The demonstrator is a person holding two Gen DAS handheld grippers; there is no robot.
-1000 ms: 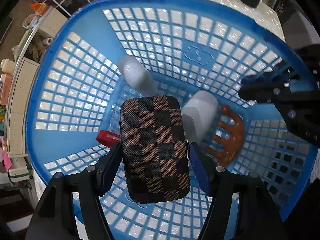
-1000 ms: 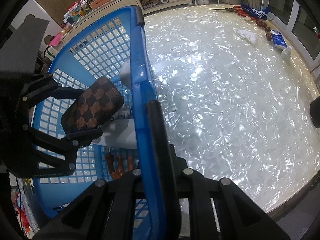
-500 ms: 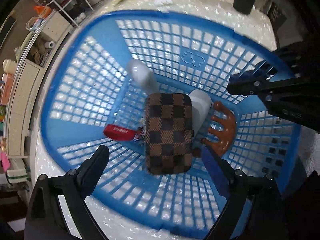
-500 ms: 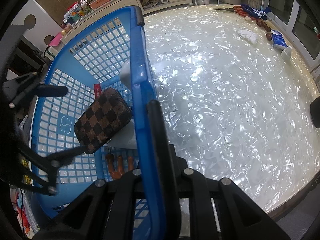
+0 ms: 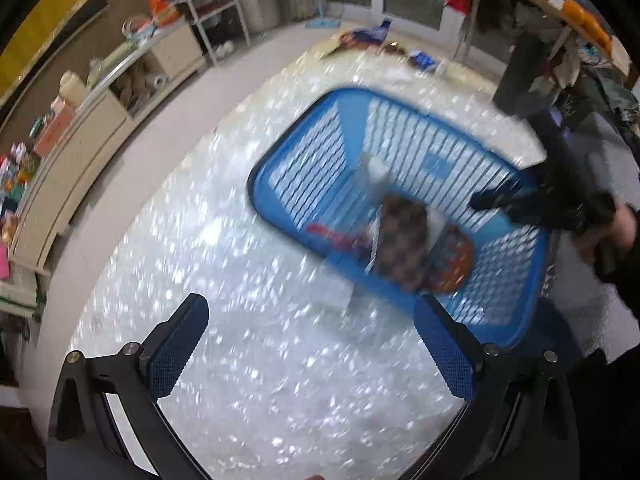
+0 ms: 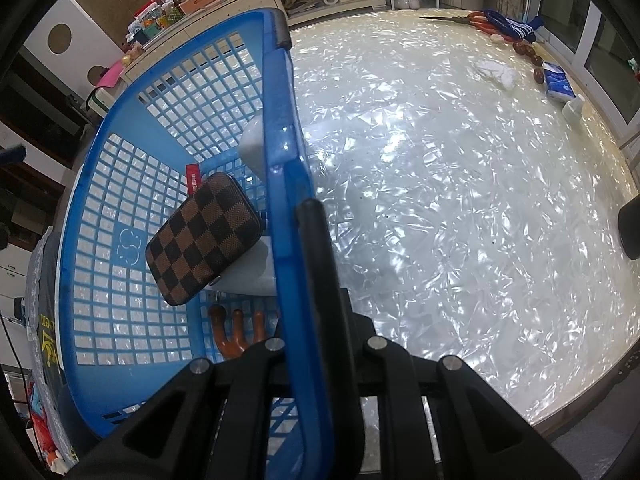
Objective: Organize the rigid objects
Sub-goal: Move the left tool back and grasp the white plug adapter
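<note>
While a round table (image 6: 460,208) with a glossy, shell-like white top fills most of the room, a blue plastic basket (image 6: 132,184) sits on it, a rectangle with rounded corners and open lattice walls and floor. A moulded emblem of looping curves shows on one solid panel of its wall; I cannot read it as letters.

Inside the basket lies a case (image 6: 204,238), a rounded rectangle in woven-looking brown and black checks, tilted on top of a smooth white bottle (image 6: 256,268). A second pale, rounded bottle (image 6: 254,146) sits further along against the wall. A glossy brown claw clip (image 6: 236,334) with curved teeth lies on the floor just beside the case. A small red tag (image 6: 193,178) pokes out from under the case's far end, with white print too small to read.

The right gripper (image 6: 298,236) is clamped on the basket's rim, its black fingers together on the blue edge. The left gripper (image 5: 310,344) hangs above the bare table beside the basket, its jaws just opened wide, blue textured pads (image 5: 176,352) far apart with nothing between them; that view is blurred.

At the table's far edge lie red-handled scissors (image 6: 476,20), dark brown beads (image 6: 528,54) and a blue tissue pack (image 6: 558,86).
</note>
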